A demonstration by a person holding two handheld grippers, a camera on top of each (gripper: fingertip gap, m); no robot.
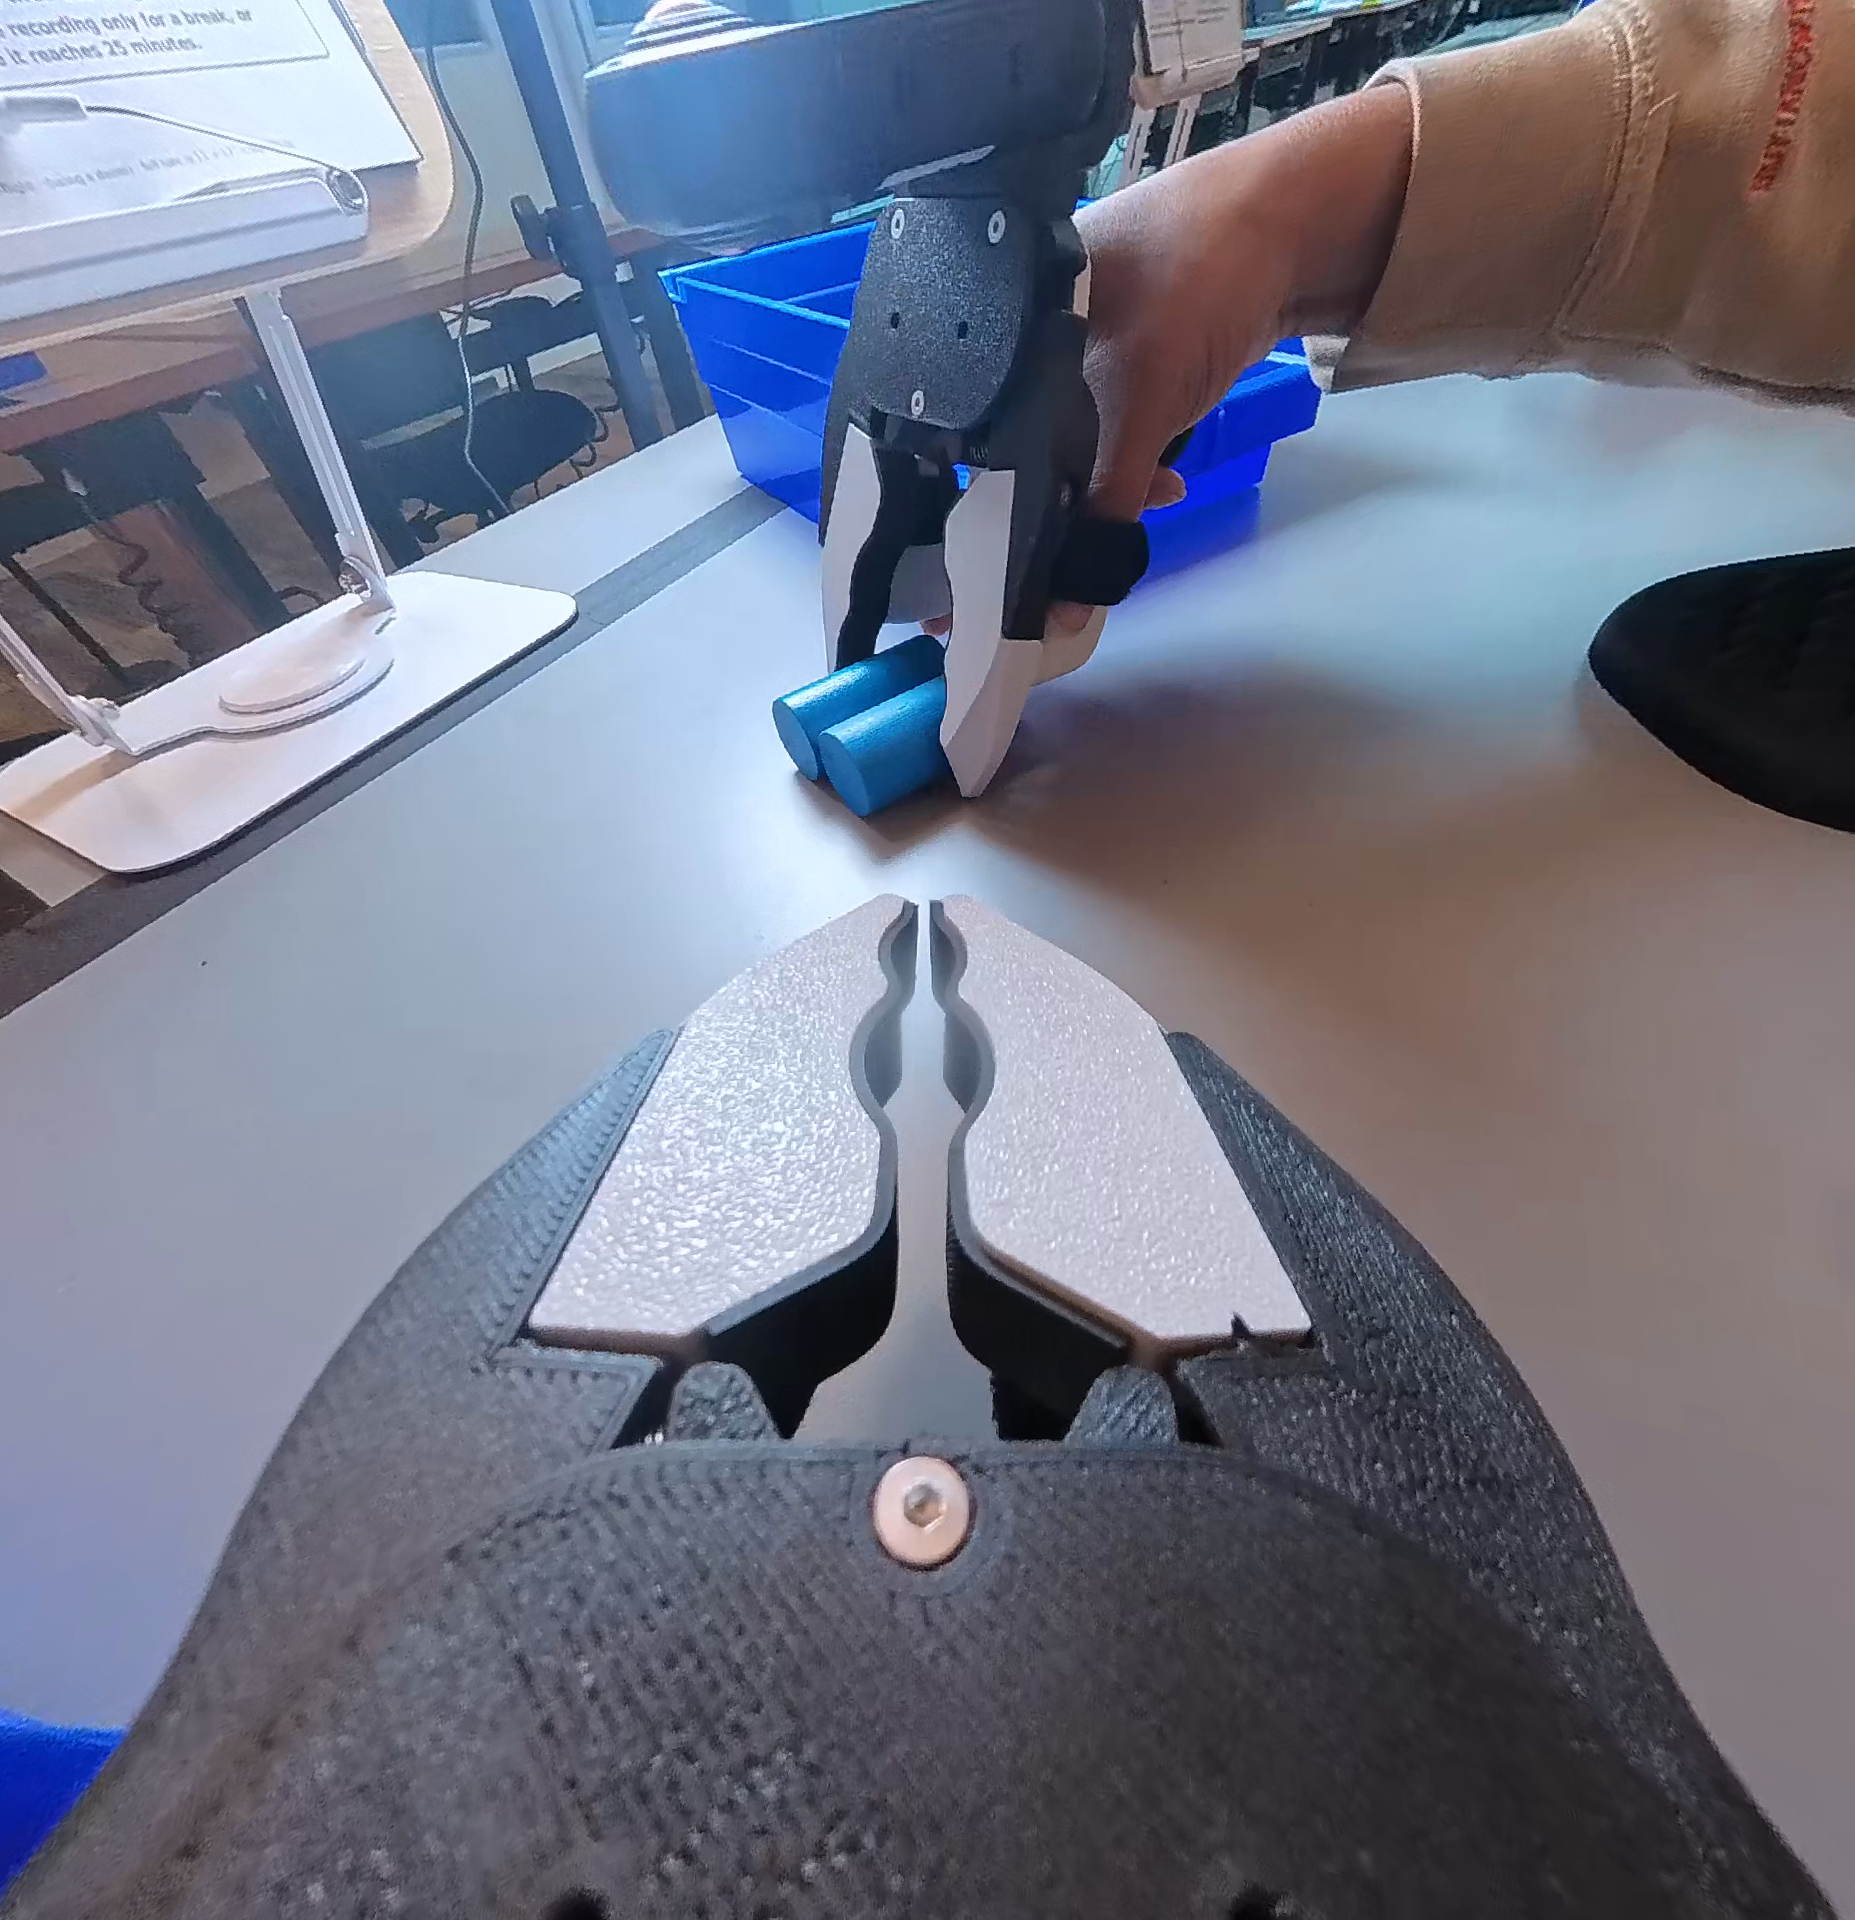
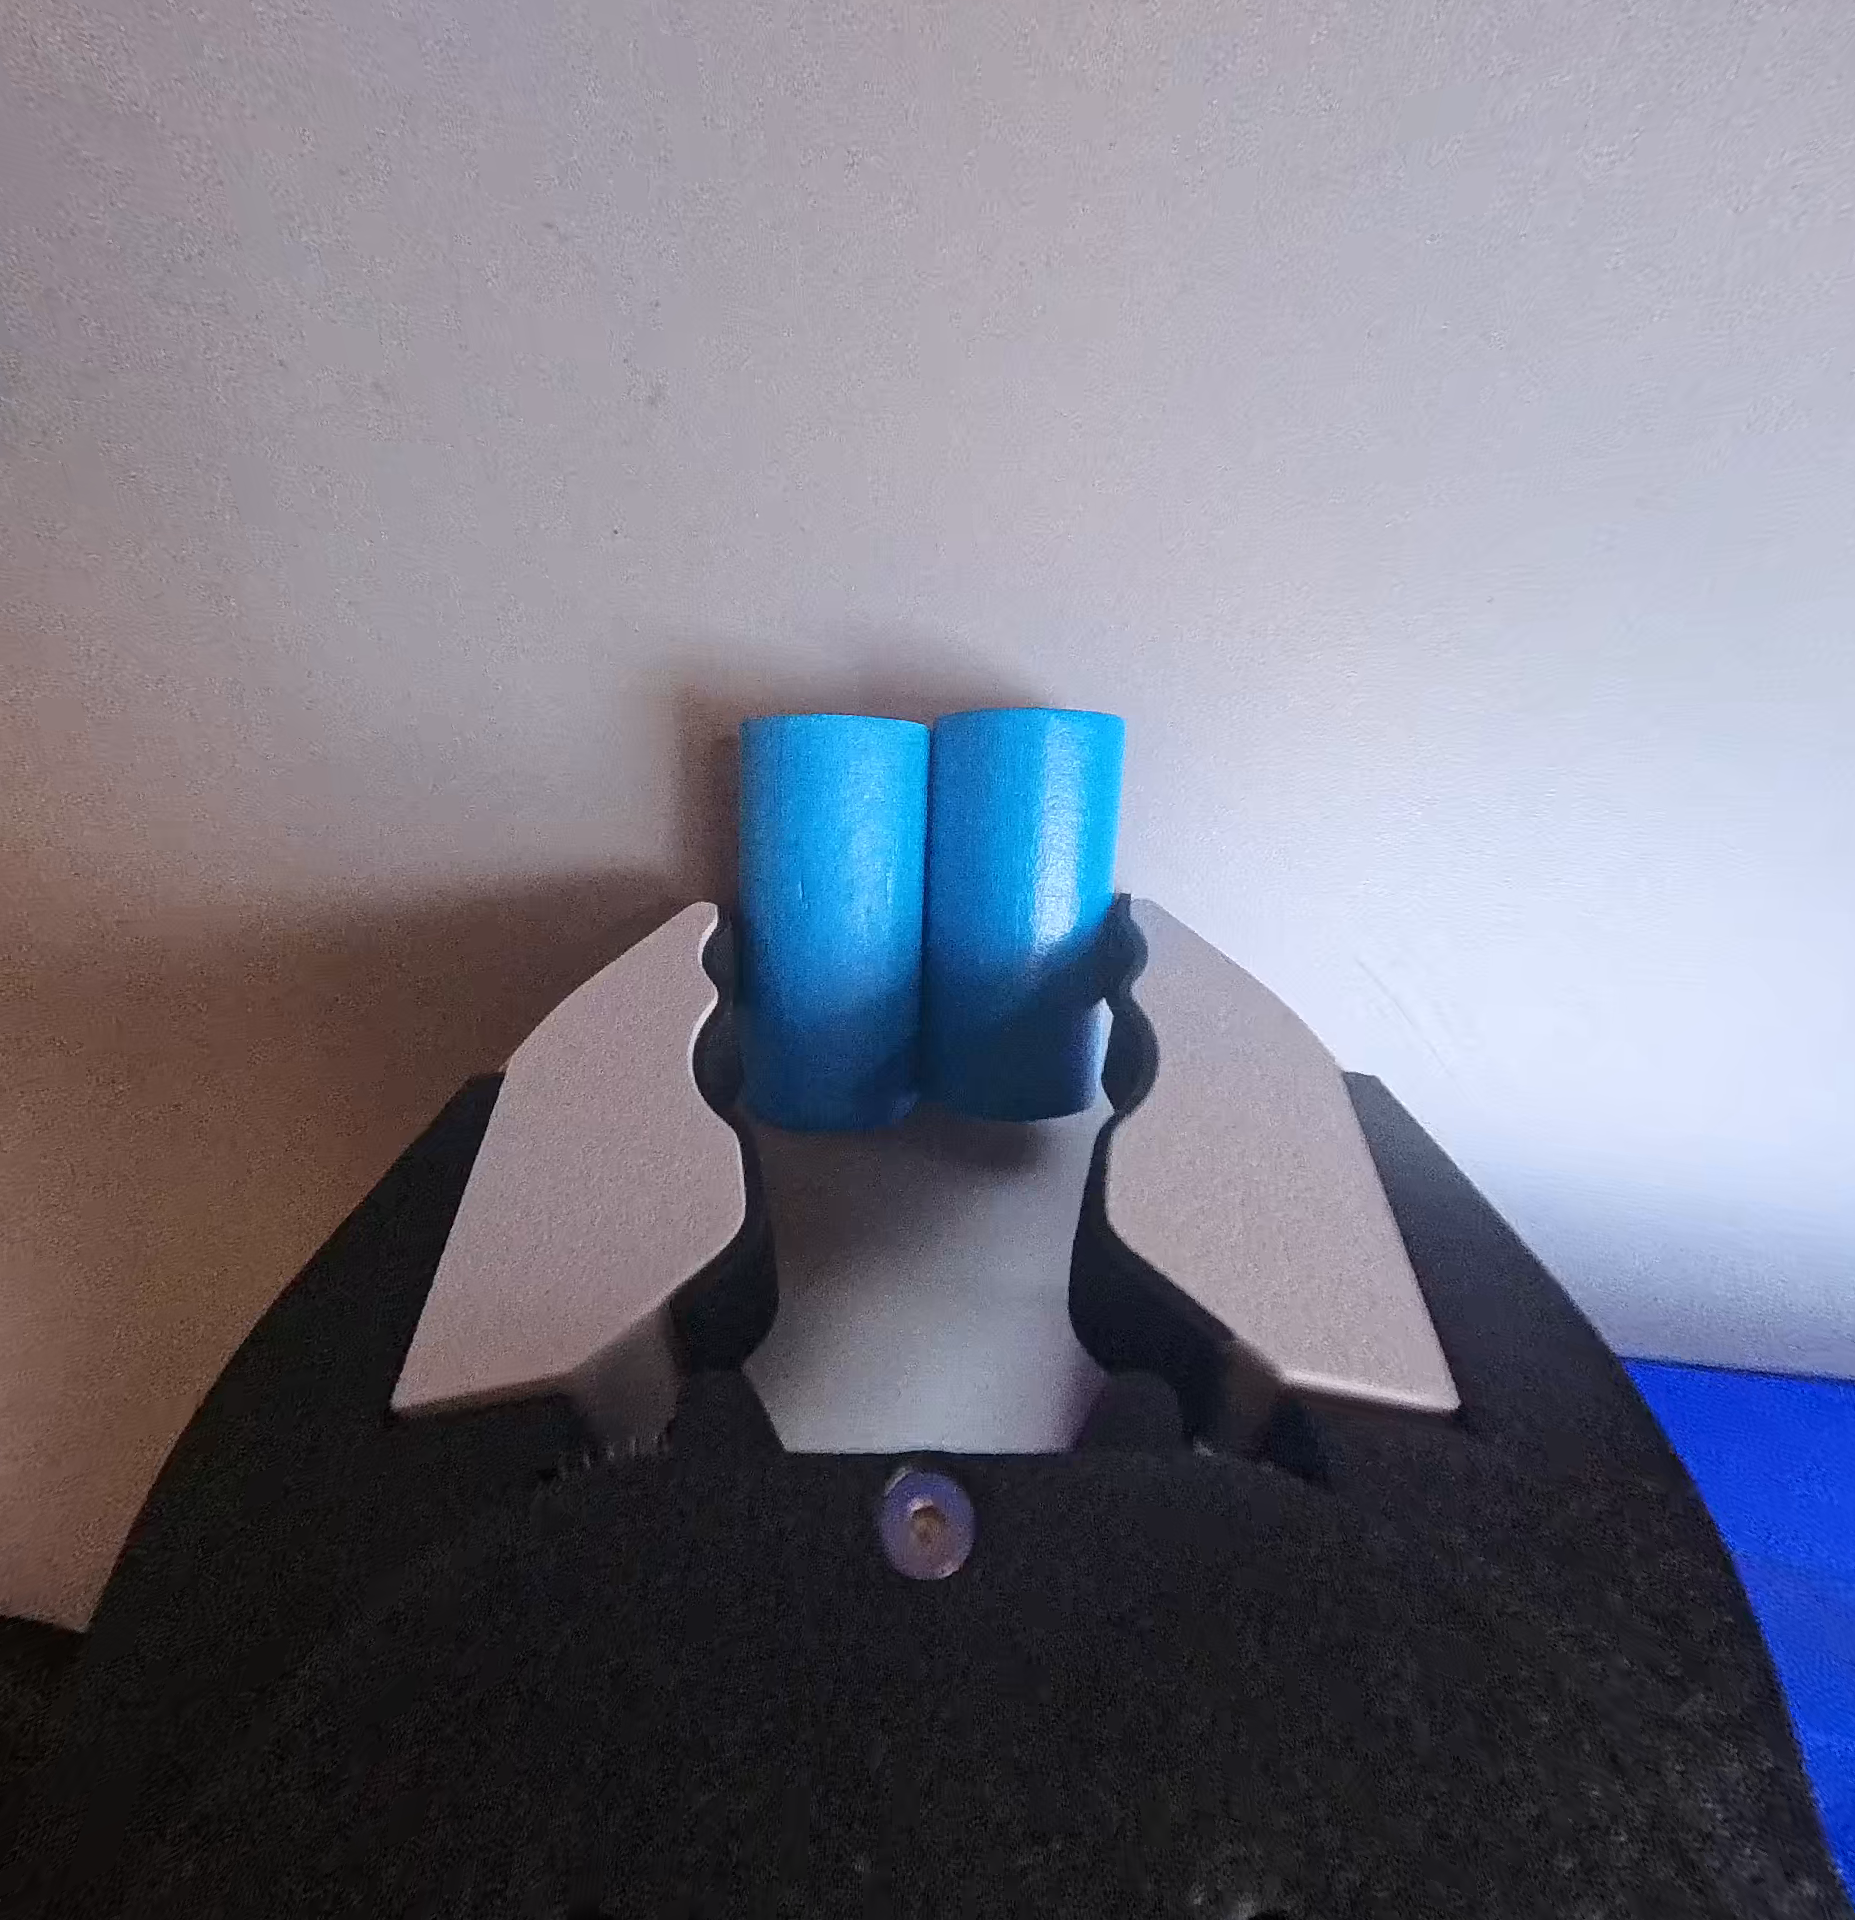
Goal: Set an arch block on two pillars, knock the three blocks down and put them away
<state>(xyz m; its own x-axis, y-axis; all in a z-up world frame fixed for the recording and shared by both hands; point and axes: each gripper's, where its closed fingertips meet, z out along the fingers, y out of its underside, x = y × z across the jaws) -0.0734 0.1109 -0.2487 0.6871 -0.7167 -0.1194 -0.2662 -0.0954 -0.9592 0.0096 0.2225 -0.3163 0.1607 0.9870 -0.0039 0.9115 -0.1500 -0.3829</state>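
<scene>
An office or lab: desks (image 1: 310, 312), office chairs (image 1: 518, 416), monitor stand (image 1: 279, 707).

Left wrist view looks low across the tabletop (image 1: 1318, 987); right wrist view faces down, close; both show the pillars (image 1: 861, 727) (image 2: 928, 914).

The right gripper (image 1: 907, 717) hides the far ends of the two blue cylinders (image 1: 861, 727) and much of the blue bin (image 1: 757, 343). A dark rounded thing (image 1: 1754, 675) at the table's right runs off the edge, unidentifiable.

Two pillars (image 1: 866, 727) lie side by side on the table (image 1: 1318, 935), before the bin (image 1: 757, 343).
</scene>
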